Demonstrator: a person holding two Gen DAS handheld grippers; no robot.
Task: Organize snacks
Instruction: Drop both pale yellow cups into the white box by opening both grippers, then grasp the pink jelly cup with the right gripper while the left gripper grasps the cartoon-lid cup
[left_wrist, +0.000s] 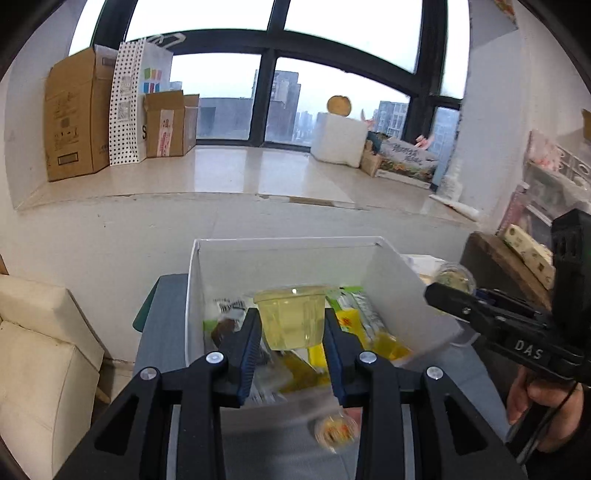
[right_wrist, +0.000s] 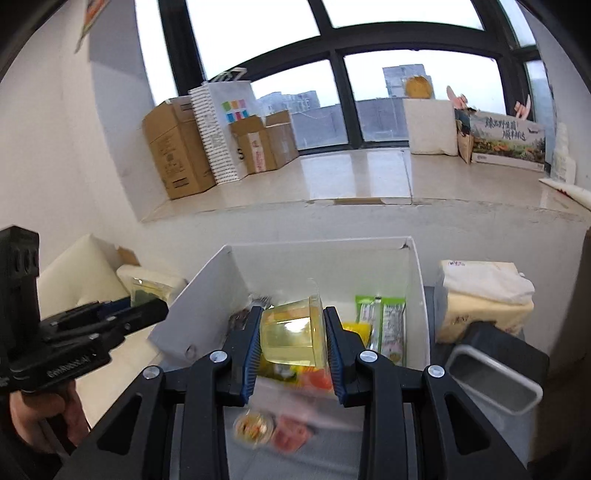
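A wide window with stacked cardboard boxes (left_wrist: 79, 114) on its sill is filling the background, and below it a white box (left_wrist: 406, 288) of snack packets is sitting on a grey surface. The left gripper (left_wrist: 291, 332) is clenching a pale yellow jelly cup (left_wrist: 291, 317) above the white box. The right gripper (right_wrist: 291, 338) is clamping a second jelly cup (right_wrist: 291, 332), tilted, above the same box. A loose small cup (left_wrist: 336, 430) is lying just in front of the box.
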